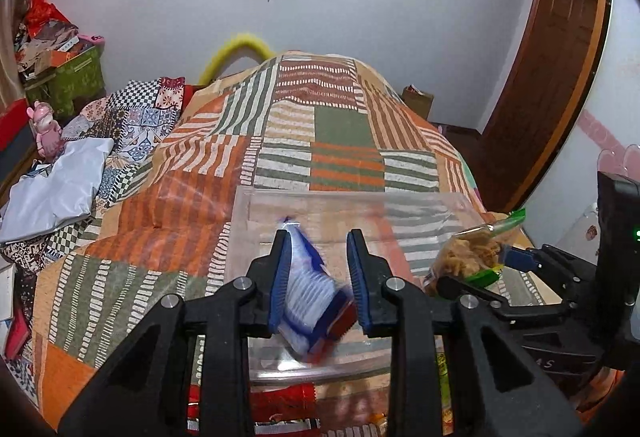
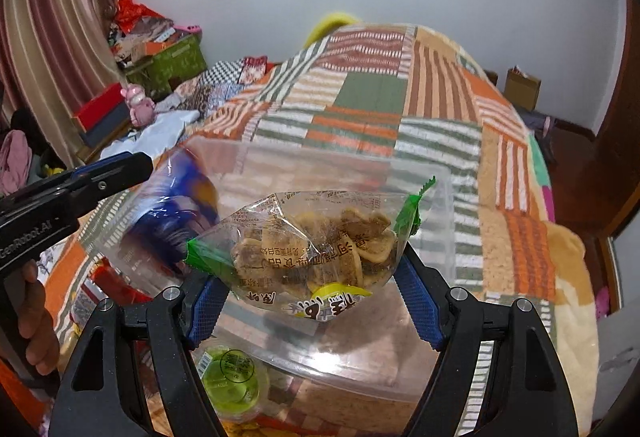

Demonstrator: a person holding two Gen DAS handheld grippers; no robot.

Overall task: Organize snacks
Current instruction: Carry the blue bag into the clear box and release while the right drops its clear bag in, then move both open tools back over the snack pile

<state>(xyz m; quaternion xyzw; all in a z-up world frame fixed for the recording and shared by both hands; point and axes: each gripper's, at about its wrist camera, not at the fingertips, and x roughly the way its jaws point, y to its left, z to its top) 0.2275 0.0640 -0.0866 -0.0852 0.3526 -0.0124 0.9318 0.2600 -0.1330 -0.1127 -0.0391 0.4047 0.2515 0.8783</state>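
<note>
A clear plastic bin (image 1: pixel 256 213) stands on the patchwork bed cover; it also shows in the right wrist view (image 2: pixel 444 205). My left gripper (image 1: pixel 318 269) is open over the bin, and a blurred blue-and-white snack packet (image 1: pixel 310 301) sits between its fingers, apparently falling free. My right gripper (image 2: pixel 312 297) is shut on a clear green-edged bag of dried slices (image 2: pixel 316 241), held above the bin's near edge. That bag shows at the right of the left wrist view (image 1: pixel 468 257). The blue packet is a blur at the left in the right wrist view (image 2: pixel 172 213).
More snacks lie in front of the bin: a green-lidded cup (image 2: pixel 232 381) and red packets (image 1: pixel 280 401). Clothes and a white bag (image 1: pixel 56 193) lie at the bed's left. Boxes (image 1: pixel 68 77) stand by the wall. A wooden door (image 1: pixel 548 69) is at right.
</note>
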